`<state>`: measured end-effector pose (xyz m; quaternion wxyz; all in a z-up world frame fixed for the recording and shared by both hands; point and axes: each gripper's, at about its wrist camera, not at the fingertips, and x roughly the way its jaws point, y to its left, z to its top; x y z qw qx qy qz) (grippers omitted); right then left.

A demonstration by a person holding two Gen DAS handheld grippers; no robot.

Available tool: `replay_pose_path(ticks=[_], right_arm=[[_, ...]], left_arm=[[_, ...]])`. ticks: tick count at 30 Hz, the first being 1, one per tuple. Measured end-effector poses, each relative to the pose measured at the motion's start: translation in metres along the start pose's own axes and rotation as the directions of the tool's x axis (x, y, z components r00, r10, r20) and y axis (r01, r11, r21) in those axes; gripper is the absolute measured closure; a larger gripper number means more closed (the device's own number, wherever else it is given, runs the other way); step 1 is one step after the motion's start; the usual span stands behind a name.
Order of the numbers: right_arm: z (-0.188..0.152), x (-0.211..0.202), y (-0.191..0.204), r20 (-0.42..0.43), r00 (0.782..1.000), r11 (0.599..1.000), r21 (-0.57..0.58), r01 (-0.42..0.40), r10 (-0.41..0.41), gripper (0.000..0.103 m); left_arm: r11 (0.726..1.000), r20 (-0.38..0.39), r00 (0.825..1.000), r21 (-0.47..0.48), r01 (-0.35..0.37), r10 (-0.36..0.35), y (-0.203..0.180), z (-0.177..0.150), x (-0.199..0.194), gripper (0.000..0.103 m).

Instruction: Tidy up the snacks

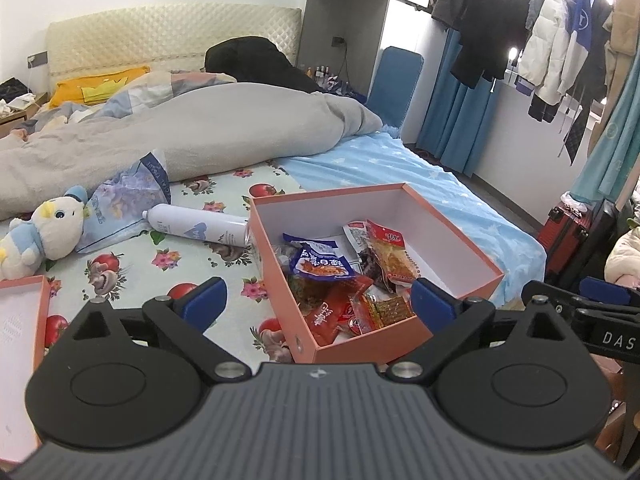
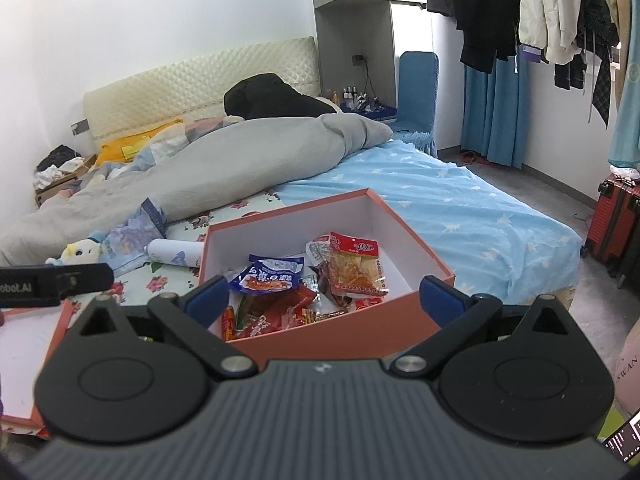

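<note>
An orange box [image 1: 280, 280] [image 2: 340, 340] with a white inside sits on the bed and holds several snack packets. A blue packet [image 1: 320, 266] [image 2: 268, 276] lies on top, a clear packet with a red label [image 1: 390, 254] [image 2: 356, 266] leans toward the back, and red packets [image 1: 336, 312] [image 2: 276, 320] fill the near corner. My left gripper [image 1: 320, 304] hovers open just in front of the box, nothing between its blue pads. My right gripper [image 2: 324, 300] hangs wide open above the near wall, holding nothing.
The orange box lid [image 1: 20, 360] [image 2: 24, 356] lies at the left. A white spray can [image 1: 196, 226] [image 2: 174, 252], a plush toy [image 1: 44, 232] [image 2: 80, 254] and a patterned bag [image 1: 128, 200] lie behind. A grey duvet [image 1: 180, 136] covers the far bed. A red suitcase [image 2: 612, 224] stands on the floor.
</note>
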<state>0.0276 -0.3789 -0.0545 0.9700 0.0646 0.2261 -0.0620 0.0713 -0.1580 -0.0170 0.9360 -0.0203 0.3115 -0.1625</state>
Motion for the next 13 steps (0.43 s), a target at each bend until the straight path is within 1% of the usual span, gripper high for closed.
replay_pose_path(ticks=[4,13], right_arm=[[0.0000,0.0013,-0.0005,-0.007,1.000,1.000,0.003,0.002,-0.002,0.000],[0.0023,-0.0012,-0.0008,0.008,1.000,1.000,0.006,0.007,-0.007,0.000]], left_arm=[[1.000,-0.008,1.000,0.000,0.001,-0.001,-0.0004,-0.0004,0.0009,0.003],[1.000,-0.008,1.000,-0.005,0.001,-0.001,-0.0004,-0.0004,0.0010,0.003]])
